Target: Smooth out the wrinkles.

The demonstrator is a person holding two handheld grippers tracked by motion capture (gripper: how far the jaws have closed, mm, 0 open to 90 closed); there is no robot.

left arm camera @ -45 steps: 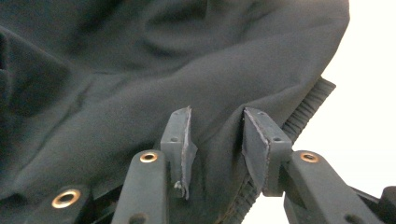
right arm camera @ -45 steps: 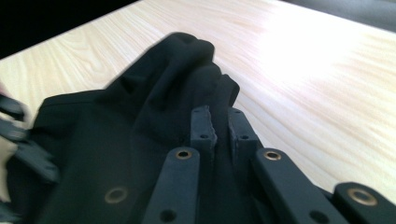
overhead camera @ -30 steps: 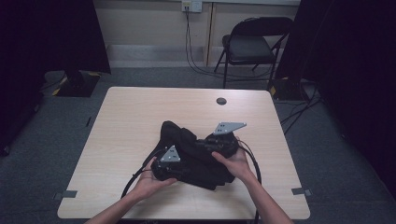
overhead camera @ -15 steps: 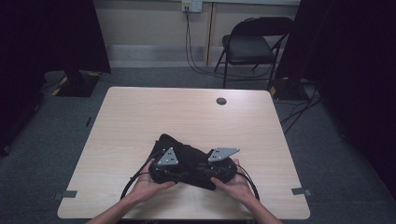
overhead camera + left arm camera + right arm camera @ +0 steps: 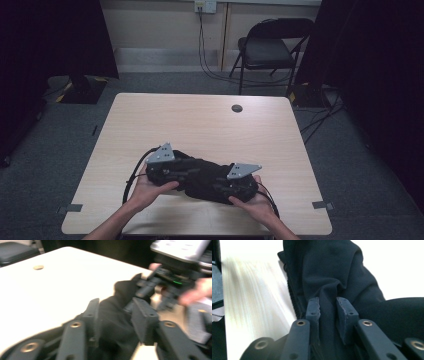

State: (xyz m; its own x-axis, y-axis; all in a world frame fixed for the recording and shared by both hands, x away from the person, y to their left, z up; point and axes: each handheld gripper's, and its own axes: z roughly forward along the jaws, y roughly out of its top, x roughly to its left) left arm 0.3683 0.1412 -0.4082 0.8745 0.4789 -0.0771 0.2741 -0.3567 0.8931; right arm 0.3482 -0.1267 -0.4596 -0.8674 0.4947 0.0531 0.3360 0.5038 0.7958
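A black cloth (image 5: 202, 179) lies bunched in a long low bundle near the front edge of the light wooden table (image 5: 200, 125). My left gripper (image 5: 182, 172), held in a hand, is shut on the cloth's left part. In the left gripper view its jaws (image 5: 116, 307) press a thick fold of the cloth (image 5: 117, 325). My right gripper (image 5: 222, 184) grips the right part. Seen from the right gripper view, that gripper (image 5: 328, 307) pinches a thin ridge of the dark cloth (image 5: 332, 270). The right gripper (image 5: 175, 272) and a hand also appear, blurred, in the left gripper view.
A round cable grommet (image 5: 237, 108) sits in the far part of the table. A black folding chair (image 5: 272, 47) stands behind the table, with cables on the floor (image 5: 320, 117) to the right. Black gripper cables (image 5: 134, 175) loop by the left hand.
Both grippers have drawn the cloth toward the front edge. The cloth, earlier reaching farther back on the table, is now gathered into a narrower bundle between the hands.
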